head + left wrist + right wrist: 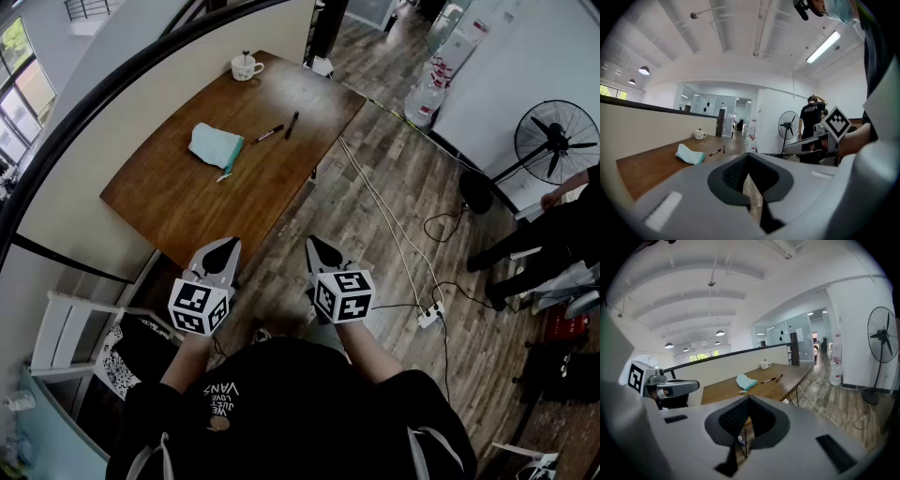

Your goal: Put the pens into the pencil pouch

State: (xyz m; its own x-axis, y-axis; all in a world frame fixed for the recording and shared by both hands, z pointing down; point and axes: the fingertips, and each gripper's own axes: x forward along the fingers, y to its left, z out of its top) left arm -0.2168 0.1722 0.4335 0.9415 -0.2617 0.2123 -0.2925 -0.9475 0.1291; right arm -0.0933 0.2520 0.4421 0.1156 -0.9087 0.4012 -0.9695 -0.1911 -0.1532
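Floor [422, 178]: wooden planks, stood upon short of the worktop [178, 202].
Left gripper [223, 247]: pressed together, nothing held (start judged not yet made).
Right gripper [322, 246]: likewise closed, empty.
Pens [268, 134]: laid loose beside the pencil pouch [216, 145], well apart from both grippers.

The right gripper [748, 401] is seen with its jaws closed together and nothing held between them. Beyond it, a wooden table [723, 390] is shown against a pale half-height wall. A teal pencil pouch [746, 381] is laid on the tabletop, with a pale-tipped pen [742, 391] just beside its near edge. Two dark pens [769, 380] are laid close together farther along, apart from the pouch, and a white mug [764, 364] is set near the far end. The left gripper [696, 386] is seen at the left. A standing fan [883, 336] and a water bottle [836, 373] are placed on the wood floor at the right.
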